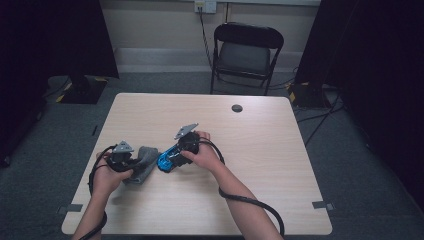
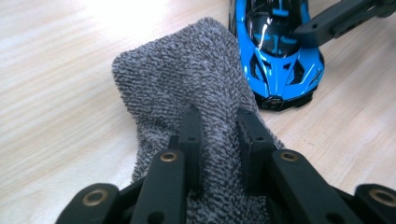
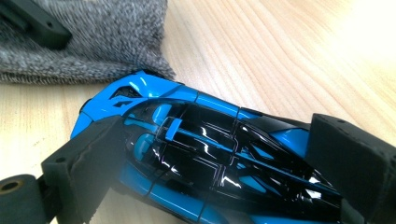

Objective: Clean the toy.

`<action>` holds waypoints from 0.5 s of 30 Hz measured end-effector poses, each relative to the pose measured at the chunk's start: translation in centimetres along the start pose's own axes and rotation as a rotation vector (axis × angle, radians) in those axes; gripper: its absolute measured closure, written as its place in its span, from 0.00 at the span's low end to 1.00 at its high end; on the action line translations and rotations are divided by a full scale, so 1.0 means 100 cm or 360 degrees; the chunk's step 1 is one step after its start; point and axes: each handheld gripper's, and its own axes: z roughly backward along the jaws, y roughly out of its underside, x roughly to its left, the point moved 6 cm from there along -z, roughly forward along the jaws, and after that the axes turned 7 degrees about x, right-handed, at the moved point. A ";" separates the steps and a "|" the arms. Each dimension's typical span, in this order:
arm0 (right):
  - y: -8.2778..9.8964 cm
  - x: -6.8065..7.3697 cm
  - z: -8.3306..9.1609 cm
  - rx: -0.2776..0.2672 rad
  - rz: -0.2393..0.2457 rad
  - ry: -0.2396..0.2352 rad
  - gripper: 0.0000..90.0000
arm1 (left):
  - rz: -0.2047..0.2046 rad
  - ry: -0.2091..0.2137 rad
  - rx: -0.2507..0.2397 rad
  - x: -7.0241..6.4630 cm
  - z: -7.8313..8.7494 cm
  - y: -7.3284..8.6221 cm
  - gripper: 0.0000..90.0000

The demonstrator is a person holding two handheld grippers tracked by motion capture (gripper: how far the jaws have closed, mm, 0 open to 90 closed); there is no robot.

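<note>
A pale wooden table takes up the middle of the high view, standing on grey carpet, with a black folding chair behind its far edge and a small dark round cap set into the top near that edge. The person's forearms come in from the near side, and both hands work close together at the left-centre of the table. A grey knitted cloth lies bunched on the wood there, its free end rising in a rounded fold. The left gripper is clamped on the near part of that cloth, with the fabric squeezed in the narrow gap between its two black jaws. Just beside the cloth, on its right in the high view, sits a blue and black toy car, resting on the table with its nose at the edge of the cloth; whether the two actually touch is hard to tell. The right gripper grasps the car across its body, one padded jaw on each side, and the car's glossy black roof shows between them. A thick black cable trails from the right gripper along the forearm.
</note>
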 end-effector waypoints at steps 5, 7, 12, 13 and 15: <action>0.001 0.000 0.000 -0.0014 -0.0005 -0.0002 0.05 | 0.0003 -0.0042 -0.0084 0.010 0.010 -0.013 0.82; 0.000 0.000 0.000 -0.0013 -0.0002 -0.0001 0.05 | -0.0002 -0.0045 -0.0093 0.012 0.010 -0.017 0.82; 0.000 -0.001 0.000 -0.0011 -0.0001 -0.0006 0.05 | -0.0015 -0.0064 -0.0116 0.019 0.000 -0.038 0.82; 0.000 -0.001 0.000 -0.0010 0.0002 -0.0007 0.05 | -0.0022 -0.0067 -0.0112 0.022 -0.007 -0.045 0.82; 0.000 -0.001 0.000 -0.0013 0.0003 -0.0010 0.05 | -0.0016 -0.0060 -0.0098 0.024 -0.014 -0.051 0.81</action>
